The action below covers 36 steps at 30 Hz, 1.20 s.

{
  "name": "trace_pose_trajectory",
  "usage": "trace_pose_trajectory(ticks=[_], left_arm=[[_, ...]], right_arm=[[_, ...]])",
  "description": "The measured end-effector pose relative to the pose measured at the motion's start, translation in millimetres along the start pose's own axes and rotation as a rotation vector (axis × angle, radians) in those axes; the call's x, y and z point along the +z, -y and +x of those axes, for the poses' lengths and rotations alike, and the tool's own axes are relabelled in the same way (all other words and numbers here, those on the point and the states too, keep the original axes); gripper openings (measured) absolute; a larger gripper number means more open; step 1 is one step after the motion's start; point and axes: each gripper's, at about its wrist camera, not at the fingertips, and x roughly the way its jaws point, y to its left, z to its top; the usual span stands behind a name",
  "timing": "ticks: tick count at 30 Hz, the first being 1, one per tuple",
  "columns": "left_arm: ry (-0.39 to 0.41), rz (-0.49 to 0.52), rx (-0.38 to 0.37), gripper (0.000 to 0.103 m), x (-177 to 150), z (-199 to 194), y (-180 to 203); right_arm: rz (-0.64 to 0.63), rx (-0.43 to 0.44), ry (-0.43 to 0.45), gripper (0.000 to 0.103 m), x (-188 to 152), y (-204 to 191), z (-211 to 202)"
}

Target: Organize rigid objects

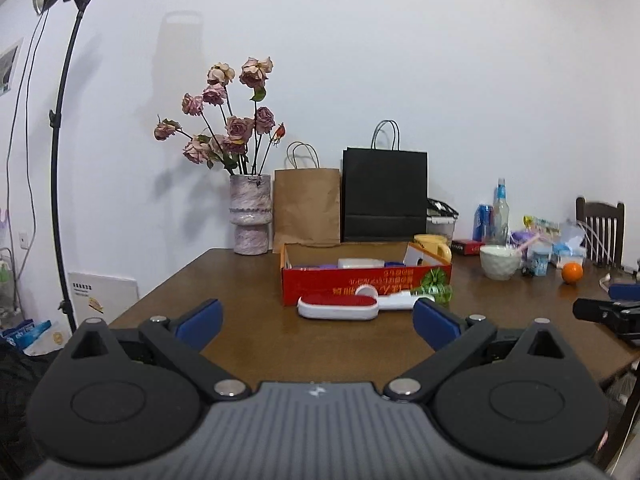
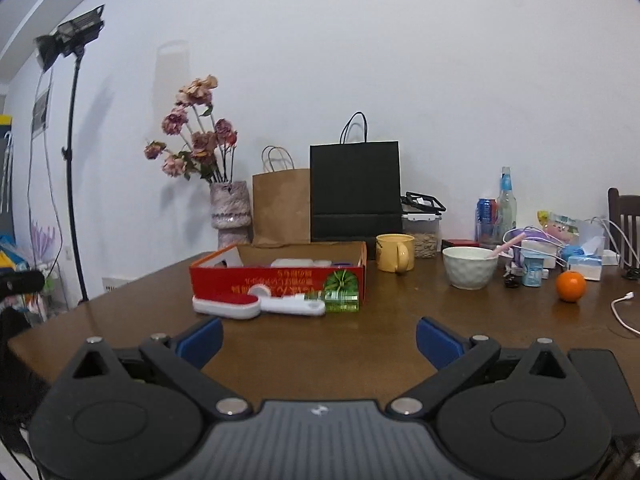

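Observation:
A red and white lint brush (image 1: 340, 306) with a long white handle (image 1: 400, 301) lies on the brown table (image 1: 248, 344) in front of a red open box (image 1: 360, 280). The box holds a white item (image 1: 360, 263) and purple things. The brush also shows in the right wrist view (image 2: 228, 306), before the box (image 2: 276, 280). My left gripper (image 1: 318, 322) is open and empty, just short of the brush. My right gripper (image 2: 319, 340) is open and empty, to the right of the brush and back from it; it also shows in the left wrist view (image 1: 608, 312).
A vase of dried roses (image 1: 250, 216), a brown bag (image 1: 306, 204) and a black bag (image 1: 384, 196) stand at the wall. A yellow mug (image 2: 394, 252), white bowl (image 2: 470, 266), orange (image 2: 571, 286), bottles and packets fill the right. A white cable (image 2: 622, 312) lies far right.

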Motion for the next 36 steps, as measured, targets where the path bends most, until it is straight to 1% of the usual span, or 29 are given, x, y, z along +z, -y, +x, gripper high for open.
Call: trace_pose_trajectory(ticks=[5,8,11,15,21,25,28,32,36], left_arm=[[-0.003,0.042,-0.033,0.103,-4.2,-11.7,10.4],[0.02,0.045,-0.022,0.103,-2.5,-14.3,16.6],[0.033,0.041,-0.031,0.103,-1.5,-17.3,20.4],[0.052,0.069,-0.02,0.103,-2.9,-19.1,25.1],[0.019,0.035,-0.005,0.103,-3.9,-7.7,22.4],[0.0,0.039,-0.004,0.103,-2.4,9.3,25.0],[-0.02,0.052,0.0,0.103,0.8,31.1,29.9],[-0.037,0.059,-0.014,0.103,7.6,65.8,36.8],[-0.06,0.063,-0.025,0.103,18.4,111.5,44.2]], right_arm=[[-0.009,0.037,0.032,0.103,-5.2,-10.2,-21.9],[-0.025,0.035,0.048,0.103,-3.0,-17.2,-25.3],[-0.028,0.045,0.058,0.103,-1.3,-22.5,-27.1],[-0.048,0.037,0.061,0.103,-1.0,-24.8,-26.8],[-0.028,0.04,0.052,0.103,-0.9,-22.9,-17.6],[-0.027,0.031,0.032,0.103,-1.8,-19.3,0.2],[-0.017,0.011,0.013,0.103,0.7,-11.4,18.7],[-0.011,-0.018,-0.02,0.103,9.4,3.1,46.9],[-0.049,-0.018,-0.034,0.103,24.0,16.6,80.1]])
